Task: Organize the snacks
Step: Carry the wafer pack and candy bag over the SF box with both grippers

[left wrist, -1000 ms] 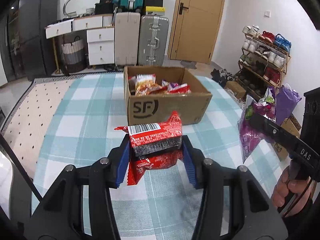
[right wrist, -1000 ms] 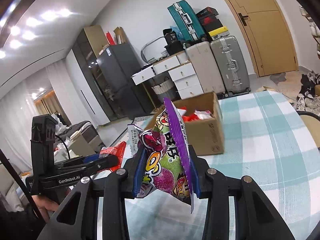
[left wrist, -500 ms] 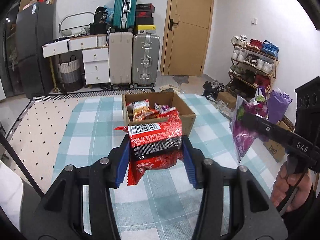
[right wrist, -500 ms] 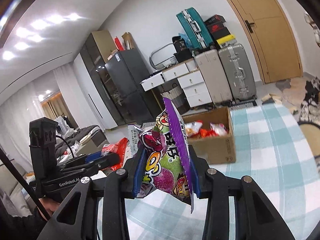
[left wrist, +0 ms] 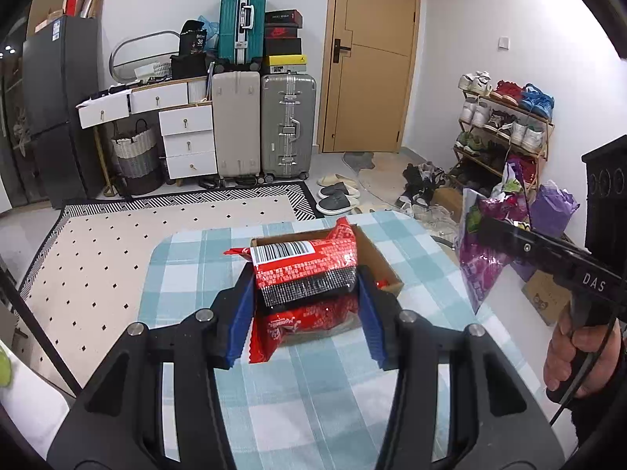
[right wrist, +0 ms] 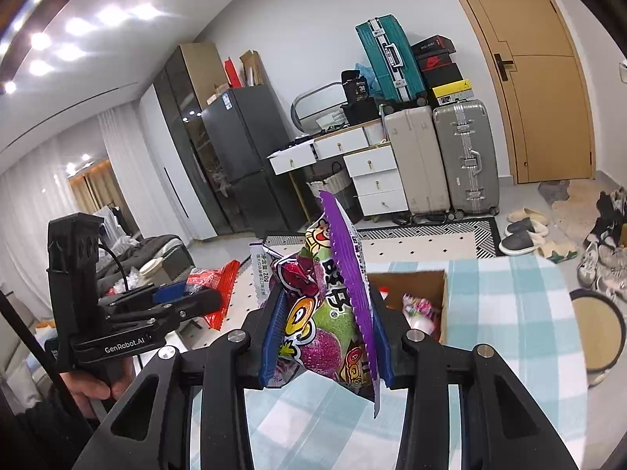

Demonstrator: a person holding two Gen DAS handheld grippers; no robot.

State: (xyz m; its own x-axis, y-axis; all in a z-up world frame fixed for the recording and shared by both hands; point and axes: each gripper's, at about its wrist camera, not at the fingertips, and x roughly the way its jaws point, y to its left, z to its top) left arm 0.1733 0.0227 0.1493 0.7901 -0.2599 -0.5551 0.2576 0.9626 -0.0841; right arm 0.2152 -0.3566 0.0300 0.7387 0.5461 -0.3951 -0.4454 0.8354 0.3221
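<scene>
snacks were in both my grippers. red snack packet [left wrist: 307, 274], barcode end up, sat pinched between the blue pads of my left gripper [left wrist: 305, 307], held in the air above the table [left wrist: 188, 266] with its blue-and-white checked cloth. purple candy bag [right wrist: 333, 309] stood on edge, squeezed tight between the pads of my right gripper [right wrist: 325, 337], its crimped purple seam pointing up. cardboard box [right wrist: 415, 286] lay open on the table beyond both packets, a few more wrapped snacks showing inside it. in the left wrist view the red packet hid most of the box. my right hand [left wrist: 576, 352] wrapped the handle at the right edge of that view. farther back were a dotted rug [left wrist: 129, 243], suitcases [left wrist: 264, 125], white drawers [left wrist: 188, 137], a wooden door [left wrist: 372, 58] and a shoe rack [left wrist: 505, 129].
</scene>
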